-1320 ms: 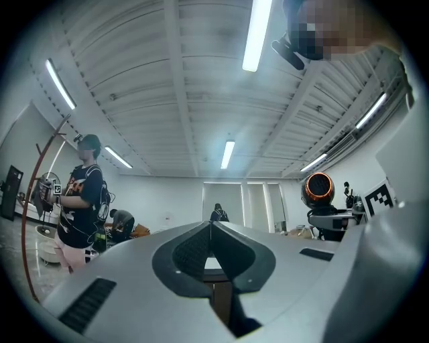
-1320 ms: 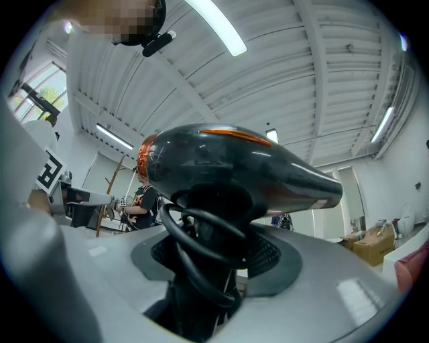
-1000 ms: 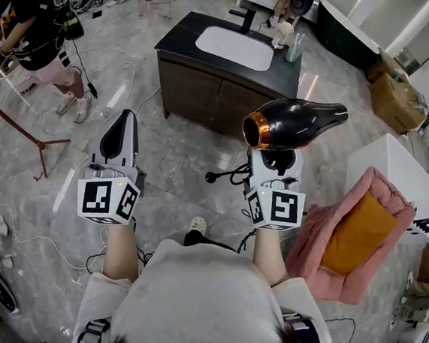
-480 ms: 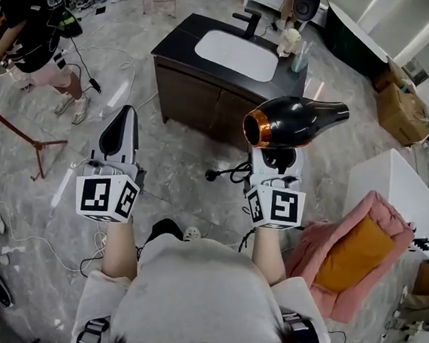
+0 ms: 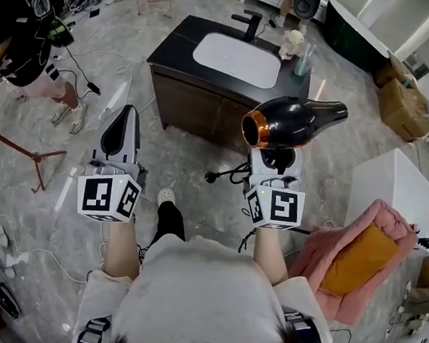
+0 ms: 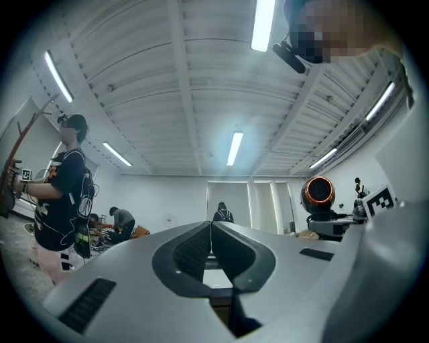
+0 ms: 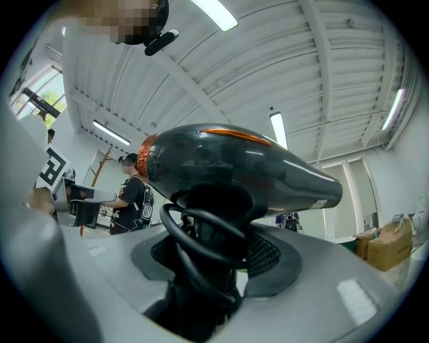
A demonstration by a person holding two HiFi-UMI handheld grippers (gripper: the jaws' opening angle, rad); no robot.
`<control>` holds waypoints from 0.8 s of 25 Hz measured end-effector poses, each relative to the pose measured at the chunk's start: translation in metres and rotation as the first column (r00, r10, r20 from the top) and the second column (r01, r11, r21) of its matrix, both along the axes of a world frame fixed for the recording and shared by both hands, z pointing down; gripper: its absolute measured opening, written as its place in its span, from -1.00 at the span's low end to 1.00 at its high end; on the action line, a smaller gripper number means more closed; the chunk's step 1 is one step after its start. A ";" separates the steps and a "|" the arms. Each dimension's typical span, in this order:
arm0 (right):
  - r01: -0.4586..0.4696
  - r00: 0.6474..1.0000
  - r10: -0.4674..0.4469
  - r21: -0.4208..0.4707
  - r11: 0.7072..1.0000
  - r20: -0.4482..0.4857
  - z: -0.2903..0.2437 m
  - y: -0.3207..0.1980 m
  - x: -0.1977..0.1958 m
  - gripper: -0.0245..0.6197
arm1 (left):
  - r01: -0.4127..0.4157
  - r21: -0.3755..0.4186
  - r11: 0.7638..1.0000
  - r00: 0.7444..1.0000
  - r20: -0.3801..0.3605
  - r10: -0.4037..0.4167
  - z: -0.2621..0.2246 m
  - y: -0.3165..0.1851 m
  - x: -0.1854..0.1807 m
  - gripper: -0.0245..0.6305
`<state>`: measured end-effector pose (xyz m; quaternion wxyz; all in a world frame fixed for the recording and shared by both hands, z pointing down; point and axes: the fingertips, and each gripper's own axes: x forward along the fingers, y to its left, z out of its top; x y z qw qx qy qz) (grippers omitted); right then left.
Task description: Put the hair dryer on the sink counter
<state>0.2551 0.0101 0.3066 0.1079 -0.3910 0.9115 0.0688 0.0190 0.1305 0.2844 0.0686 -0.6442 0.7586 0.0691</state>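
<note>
Since a second ago we have stepped forward: our white shoe (image 5: 165, 196) has moved ahead on the floor (image 5: 187, 138), and the dark worktop (image 5: 176, 41) with its white sink (image 5: 237, 59) sits a little lower in the head view. The person (image 5: 19, 43) on our left has drifted toward the frame's edge. Our right hand-held gripper (image 5: 276, 159) stays clamped on the handle of the hair dryer (image 5: 295, 122), held in the air short of the worktop, its cord (image 5: 229, 177) trailing below. Our left hand-held gripper (image 5: 123, 120) has its jaws together, with nothing between them. The floor is glossy grey marble; a pink cushion (image 5: 350, 252) lies to our right.
</note>
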 end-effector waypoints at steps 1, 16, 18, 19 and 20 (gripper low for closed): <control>-0.004 1.000 0.004 0.001 1.000 -0.002 0.001 -0.007 -0.008 -0.15 | -0.002 -0.002 1.000 1.000 0.001 0.002 0.001 -0.007 -0.008 -0.90; -0.095 0.995 0.095 0.000 0.995 0.008 -0.013 -0.114 -0.125 -0.15 | -0.081 0.004 0.997 0.997 0.015 0.081 -0.018 -0.131 -0.136 -0.90; -0.109 0.994 0.109 -0.005 0.994 0.010 -0.013 -0.124 -0.140 -0.15 | -0.093 -0.001 0.996 0.995 0.021 0.093 -0.019 -0.144 -0.152 -0.90; -0.116 0.993 0.116 -0.004 0.993 0.009 -0.012 -0.129 -0.147 -0.15 | -0.099 -0.002 0.995 0.995 0.022 0.099 -0.019 -0.149 -0.160 -0.90; -0.122 0.993 0.122 -0.003 0.993 0.005 -0.012 -0.133 -0.154 -0.15 | -0.103 -0.002 0.995 0.994 0.022 0.103 -0.018 -0.155 -0.168 -0.90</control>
